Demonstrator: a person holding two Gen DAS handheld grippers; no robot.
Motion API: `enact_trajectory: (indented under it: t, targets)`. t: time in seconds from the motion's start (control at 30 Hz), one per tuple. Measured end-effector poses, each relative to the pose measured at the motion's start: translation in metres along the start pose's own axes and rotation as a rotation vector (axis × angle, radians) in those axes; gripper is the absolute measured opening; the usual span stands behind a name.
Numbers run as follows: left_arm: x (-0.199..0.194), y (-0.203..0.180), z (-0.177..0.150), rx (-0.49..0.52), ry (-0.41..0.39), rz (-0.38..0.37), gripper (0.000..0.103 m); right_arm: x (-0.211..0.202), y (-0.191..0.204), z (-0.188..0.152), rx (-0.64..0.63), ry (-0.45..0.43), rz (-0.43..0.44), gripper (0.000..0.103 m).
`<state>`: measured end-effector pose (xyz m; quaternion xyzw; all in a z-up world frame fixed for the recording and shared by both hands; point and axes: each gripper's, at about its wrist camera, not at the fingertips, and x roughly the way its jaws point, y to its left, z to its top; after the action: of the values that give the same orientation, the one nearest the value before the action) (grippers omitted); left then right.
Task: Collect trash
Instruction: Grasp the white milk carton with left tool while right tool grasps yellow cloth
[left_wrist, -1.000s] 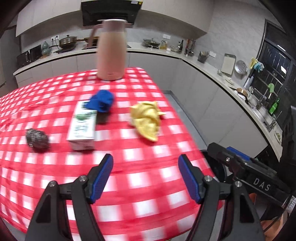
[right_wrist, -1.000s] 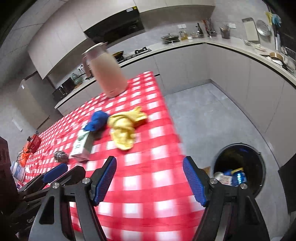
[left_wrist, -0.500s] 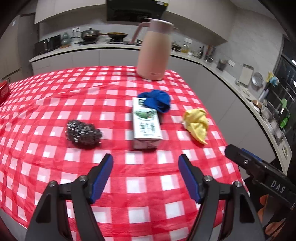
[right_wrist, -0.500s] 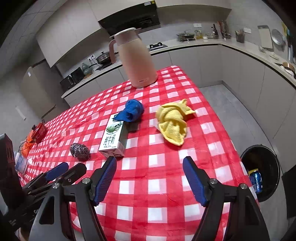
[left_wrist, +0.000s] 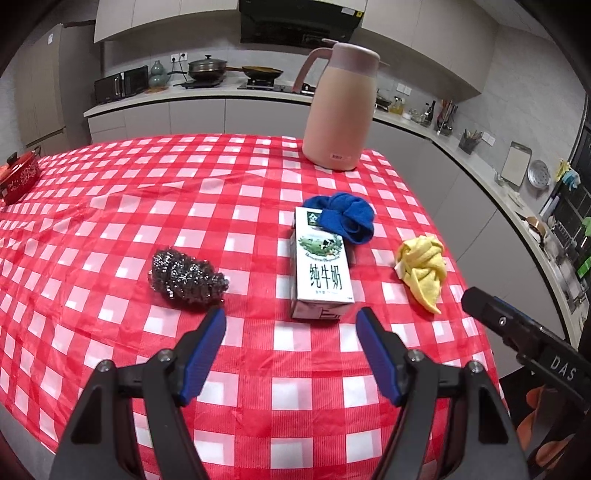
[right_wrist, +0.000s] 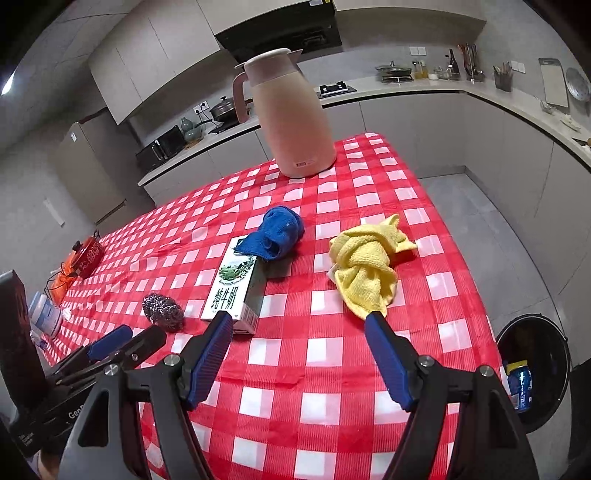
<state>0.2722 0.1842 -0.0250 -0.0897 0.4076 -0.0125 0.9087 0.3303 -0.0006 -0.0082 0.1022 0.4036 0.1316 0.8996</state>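
A white milk carton (left_wrist: 322, 267) lies on the red checked tablecloth (left_wrist: 147, 206); it also shows in the right wrist view (right_wrist: 232, 286). A blue cloth (left_wrist: 345, 218) rests against its far end. A steel scouring ball (left_wrist: 186, 278) lies left of it, a crumpled yellow cloth (left_wrist: 423, 267) to its right. My left gripper (left_wrist: 291, 325) is open and empty, just short of the carton's near end. My right gripper (right_wrist: 299, 326) is open and empty, above the table's near part between the carton and the yellow cloth (right_wrist: 365, 266). A black trash bin (right_wrist: 532, 365) stands on the floor to the right.
A tall pink thermos jug (left_wrist: 340, 107) stands at the table's far side. A red pot (left_wrist: 18, 173) sits at the far left edge. Kitchen counters (right_wrist: 406, 88) run along the back and right walls. The bin holds a blue can (right_wrist: 521, 384).
Both grippers have swung left from the table's right edge and bin toward the table's middle. The carton now lies straight in front of the left gripper. Both stay open.
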Motion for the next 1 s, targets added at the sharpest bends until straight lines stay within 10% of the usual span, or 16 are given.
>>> enact_trajectory:
  t: [1.0]
  targets:
    - [0.087,-0.033,0.037,0.113,0.113,-0.062,0.074,0.069,-0.036,0.043,0.067,0.052,-0.171,0.076]
